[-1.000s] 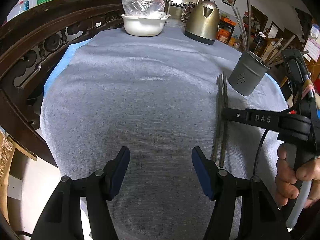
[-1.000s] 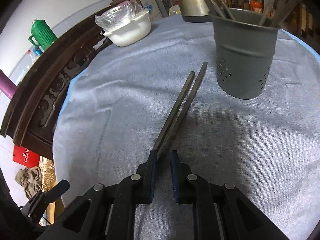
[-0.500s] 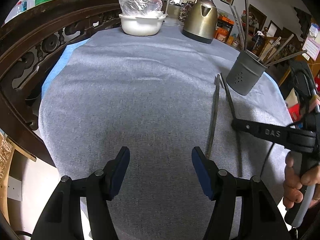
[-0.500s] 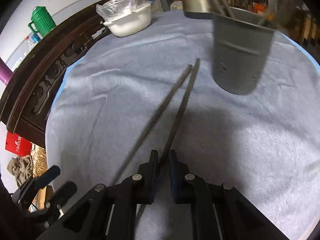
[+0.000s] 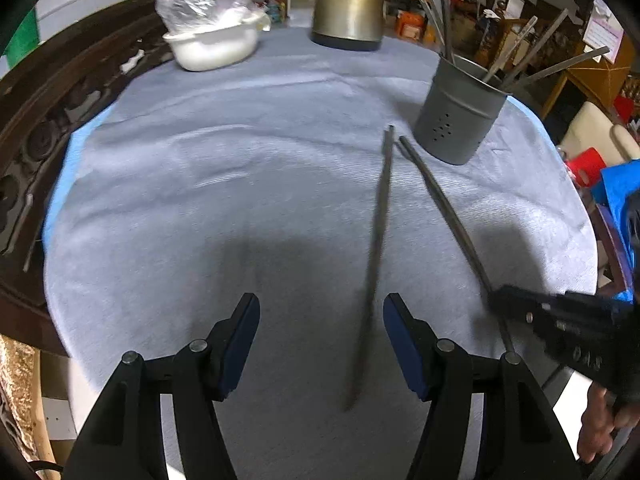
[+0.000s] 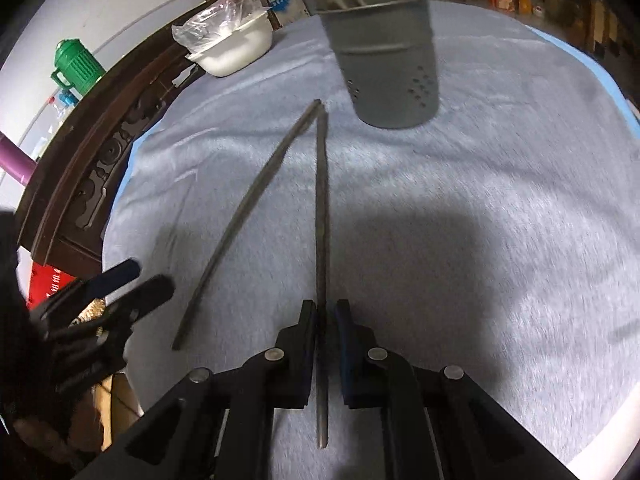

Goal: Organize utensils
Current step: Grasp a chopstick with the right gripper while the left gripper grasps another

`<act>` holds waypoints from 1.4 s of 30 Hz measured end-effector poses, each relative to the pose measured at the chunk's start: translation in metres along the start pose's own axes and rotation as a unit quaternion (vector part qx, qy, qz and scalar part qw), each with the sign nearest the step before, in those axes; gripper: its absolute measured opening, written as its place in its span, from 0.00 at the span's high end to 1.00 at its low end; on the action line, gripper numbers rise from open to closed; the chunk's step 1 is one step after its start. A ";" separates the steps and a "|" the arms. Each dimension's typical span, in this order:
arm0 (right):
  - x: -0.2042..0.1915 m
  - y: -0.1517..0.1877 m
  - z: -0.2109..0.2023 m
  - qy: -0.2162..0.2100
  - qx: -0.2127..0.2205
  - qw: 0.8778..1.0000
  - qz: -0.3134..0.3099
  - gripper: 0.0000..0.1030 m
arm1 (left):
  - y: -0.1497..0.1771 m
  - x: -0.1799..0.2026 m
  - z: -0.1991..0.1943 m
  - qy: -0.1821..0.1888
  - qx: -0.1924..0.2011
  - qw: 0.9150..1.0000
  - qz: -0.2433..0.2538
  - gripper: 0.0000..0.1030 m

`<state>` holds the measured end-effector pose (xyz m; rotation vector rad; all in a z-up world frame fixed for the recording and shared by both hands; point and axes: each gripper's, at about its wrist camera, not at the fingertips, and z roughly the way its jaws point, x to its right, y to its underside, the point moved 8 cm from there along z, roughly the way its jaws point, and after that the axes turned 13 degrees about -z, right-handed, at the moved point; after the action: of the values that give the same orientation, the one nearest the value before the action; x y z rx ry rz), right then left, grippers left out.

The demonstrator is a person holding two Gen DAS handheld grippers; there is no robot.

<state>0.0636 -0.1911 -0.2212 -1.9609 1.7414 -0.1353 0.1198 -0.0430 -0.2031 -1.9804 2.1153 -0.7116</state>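
Two handheld grippers work over a round tabletop (image 5: 168, 216) covered with a grey-blue cloth.

The right gripper (image 6: 325, 320) has its blue-padded fingers (image 6: 307, 344) pressed together on a long dark metal chopstick (image 6: 321, 208). They pinch it near its close end, so a short length runs back between the finger arms and the long part reaches straight ahead of the fingertips. Its far tip lies close to the base of a grey perforated metal utensil holder (image 6: 390, 68), which stands just ahead and slightly right of that tip. Whether the tip rests on the cloth cannot be told.

A second chopstick (image 6: 246, 220) lies flat on the cloth to the left of the right gripper's fingers. Its far tip nearly meets the held one's tip, and the two spread apart toward the camera in a narrow V.

The left gripper (image 5: 322, 346) has its fingers (image 5: 242, 336) spread wide with nothing held. In its view the loose chopstick's near end lies on the cloth between the fingers, close to the right-hand one, without touching either pad. The holder, with several other long utensils (image 5: 560, 66) leaning out of it, stands well ahead and to the right.

Farther ahead of the left fingers sit a metal kettle (image 5: 348, 4) and a white bowl (image 5: 216, 46) covered by a plastic bag. A carved dark wooden chair back (image 5: 60, 92) curves along the left edge.
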 end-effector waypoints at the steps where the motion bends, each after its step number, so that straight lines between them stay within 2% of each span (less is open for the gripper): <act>1: 0.002 0.001 -0.002 -0.001 0.002 1.000 0.003 0.89 | -0.001 0.004 0.004 0.004 -0.008 1.000 0.001 0.37; 5: 0.015 0.009 -0.009 -0.013 0.013 1.000 0.025 0.86 | -0.006 0.013 0.016 0.015 -0.024 1.000 -0.006 0.39; 8: 0.023 0.011 -0.016 -0.034 0.021 0.998 0.045 0.86 | -0.008 0.014 0.026 0.019 -0.041 0.999 -0.019 0.51; 9: 0.025 0.010 -0.019 -0.039 0.029 0.997 0.052 0.85 | -0.008 0.015 0.029 0.020 -0.045 0.999 -0.021 0.51; 11: 0.029 0.008 -0.023 -0.045 0.044 0.996 0.059 0.85 | -0.010 0.018 0.030 0.012 -0.040 0.999 -0.014 0.58; 15: 0.037 0.005 -0.027 -0.048 0.055 0.995 0.070 0.85 | -0.012 0.020 0.032 0.002 -0.033 0.999 -0.011 0.82; 17: 0.039 0.005 -0.027 -0.048 0.055 0.995 0.074 0.85 | -0.012 0.021 0.033 0.006 -0.035 0.999 -0.015 0.91; 21: 0.041 0.007 -0.026 -0.049 0.057 0.994 0.078 0.85 | -0.010 0.015 0.031 0.006 -0.032 0.999 -0.040 0.94; 26: 0.038 0.001 -0.029 -0.046 0.064 0.995 0.068 0.85 | 0.005 0.005 0.022 0.006 -0.036 0.997 -0.065 0.95; 31: 0.027 -0.024 -0.028 -0.035 0.070 0.996 0.039 0.85 | 0.023 -0.001 0.011 0.028 -0.058 0.995 -0.072 0.94; 32: 0.025 -0.030 -0.027 -0.032 0.071 0.996 0.034 0.85 | 0.024 -0.002 0.010 0.031 -0.060 0.995 -0.068 0.92; 34: 0.020 -0.045 -0.023 -0.027 0.073 0.997 0.020 0.85 | 0.020 -0.007 0.005 0.032 -0.053 0.996 -0.061 0.79; 35: 0.017 -0.052 -0.020 -0.022 0.071 0.997 0.013 0.85 | 0.016 -0.010 0.002 0.033 -0.047 0.996 -0.063 0.67; 36: 0.015 -0.057 -0.018 -0.018 0.069 0.997 0.009 0.84 | 0.009 -0.012 0.001 0.036 -0.042 0.996 -0.066 0.62; 39: 0.007 -0.075 -0.009 -0.013 0.068 0.998 -0.002 0.70 | -0.012 -0.017 0.004 0.039 -0.036 0.997 -0.061 0.62; 41: 0.006 -0.083 -0.002 -0.010 0.068 0.998 -0.003 0.52 | -0.022 -0.019 0.011 0.028 -0.036 0.997 -0.057 0.62; 42: 0.005 -0.088 -0.001 -0.011 0.076 0.997 -0.004 0.51 | -0.027 -0.021 0.012 0.026 -0.035 0.997 -0.056 0.62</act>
<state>0.1430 -0.1920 -0.1839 -1.8532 1.6593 -0.2405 0.1515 -0.0260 -0.2061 -2.1561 2.0993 -0.7246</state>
